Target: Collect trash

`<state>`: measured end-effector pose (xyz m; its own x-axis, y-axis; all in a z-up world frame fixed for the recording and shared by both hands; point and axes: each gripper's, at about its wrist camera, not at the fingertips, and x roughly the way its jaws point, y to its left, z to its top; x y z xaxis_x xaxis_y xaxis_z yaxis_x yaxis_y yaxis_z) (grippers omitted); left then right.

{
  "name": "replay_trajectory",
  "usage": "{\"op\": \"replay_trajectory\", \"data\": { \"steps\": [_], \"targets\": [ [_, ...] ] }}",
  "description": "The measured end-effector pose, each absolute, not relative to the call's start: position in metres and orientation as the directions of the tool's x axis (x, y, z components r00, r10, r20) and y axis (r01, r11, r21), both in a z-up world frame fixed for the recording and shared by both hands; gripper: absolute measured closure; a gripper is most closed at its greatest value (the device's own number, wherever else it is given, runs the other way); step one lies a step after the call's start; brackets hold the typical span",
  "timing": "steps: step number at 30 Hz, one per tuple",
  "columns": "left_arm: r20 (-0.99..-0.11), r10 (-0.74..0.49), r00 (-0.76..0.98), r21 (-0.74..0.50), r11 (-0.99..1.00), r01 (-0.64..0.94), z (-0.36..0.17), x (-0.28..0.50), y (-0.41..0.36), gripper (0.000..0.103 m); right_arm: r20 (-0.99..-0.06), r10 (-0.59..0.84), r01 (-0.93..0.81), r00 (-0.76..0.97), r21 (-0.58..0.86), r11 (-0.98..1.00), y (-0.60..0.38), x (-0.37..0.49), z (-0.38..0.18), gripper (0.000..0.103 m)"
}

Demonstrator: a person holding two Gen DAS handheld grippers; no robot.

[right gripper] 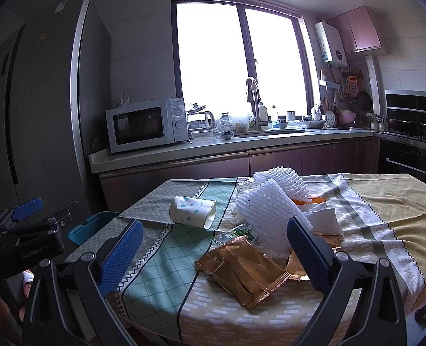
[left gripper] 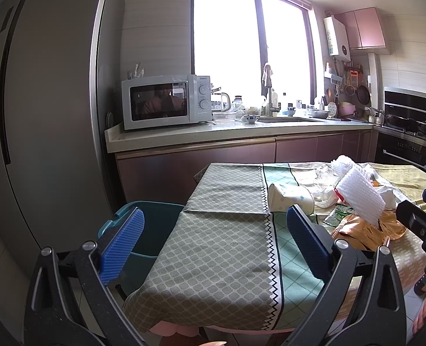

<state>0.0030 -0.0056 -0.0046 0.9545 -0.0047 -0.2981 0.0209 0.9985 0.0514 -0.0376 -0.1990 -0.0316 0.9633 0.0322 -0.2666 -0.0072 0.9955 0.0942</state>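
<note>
Trash is heaped on the cloth-covered table [right gripper: 385, 216]: a tipped paper cup [right gripper: 192, 210] [left gripper: 290, 199], white foam netting [right gripper: 270, 213] [left gripper: 359, 199], a brown foil wrapper [right gripper: 241, 271] [left gripper: 365, 230], a green-printed wrapper [right gripper: 236, 232] and crumpled tissue [right gripper: 322, 219]. My right gripper [right gripper: 214, 255] is open, low over the near table edge, with the brown wrapper between its blue fingers. My left gripper [left gripper: 214, 242] is open over the bare left part of the table [left gripper: 221, 245], holding nothing. A teal bin [left gripper: 155, 225] [right gripper: 89, 227] stands on the floor left of the table.
A tall grey fridge [left gripper: 40, 115] stands at the left. Behind the table runs a counter [left gripper: 241, 132] with a microwave [left gripper: 164, 101], a sink and kitchenware. An oven [left gripper: 411, 132] is at the right. The other gripper shows at the edge of each view.
</note>
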Motion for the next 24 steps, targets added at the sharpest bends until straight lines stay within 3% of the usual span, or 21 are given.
{"op": "replay_trajectory", "data": {
  "steps": [24],
  "targets": [
    [-0.301, -0.013, 0.954, 0.053, 0.998, 0.030, -0.0038, 0.0045, -0.0127, 0.006, -0.265, 0.034, -0.009, 0.964, 0.098, 0.995, -0.2000, -0.0369, -0.0315, 0.006]
  ]
}}
